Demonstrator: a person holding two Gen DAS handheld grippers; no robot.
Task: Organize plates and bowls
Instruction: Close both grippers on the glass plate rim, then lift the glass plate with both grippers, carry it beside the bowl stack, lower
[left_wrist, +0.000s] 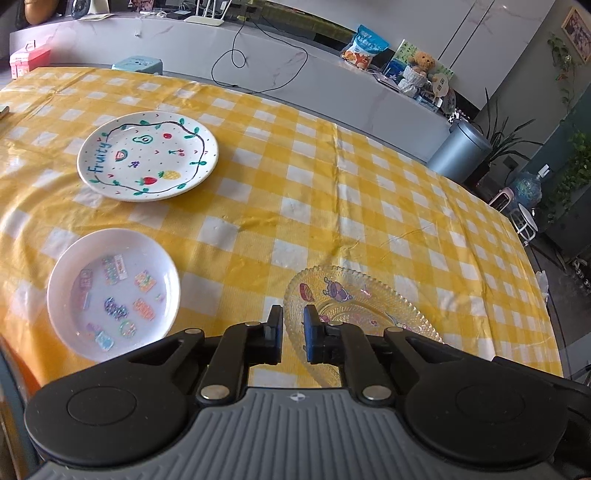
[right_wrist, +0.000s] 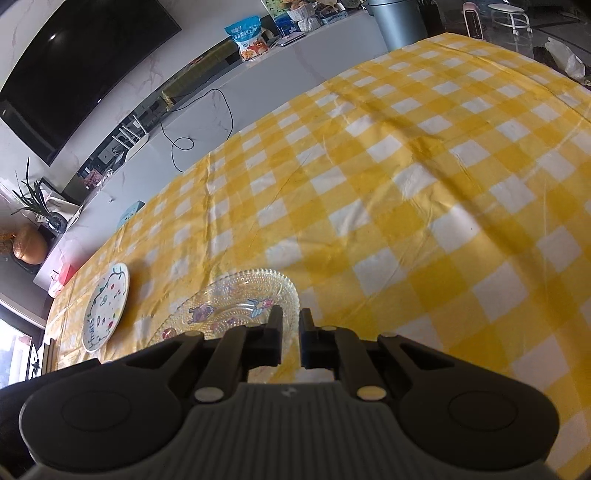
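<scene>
A clear glass plate (left_wrist: 354, 295) with cartoon stickers and a beaded rim lies low over the yellow checked tablecloth (left_wrist: 332, 177). My left gripper (left_wrist: 291, 319) is shut on its left rim. In the right wrist view the same glass plate (right_wrist: 236, 295) shows, with my right gripper (right_wrist: 290, 321) shut on its opposite rim. I cannot tell whether the plate is off the cloth. A white plate painted with fruit and the word "Fruity" (left_wrist: 147, 155) rests farther back on the left, also visible as the fruit plate (right_wrist: 107, 306). A smaller white plate with stickers (left_wrist: 114, 291) sits just left of my left gripper.
A grey counter (left_wrist: 258, 62) with a cable, a snack bag (left_wrist: 364, 46) and a teddy bear runs behind the table. A metal bin (left_wrist: 458, 151) stands past the table's far right corner. A dark TV screen (right_wrist: 81, 62) hangs on the wall. The cloth to the right lies bare.
</scene>
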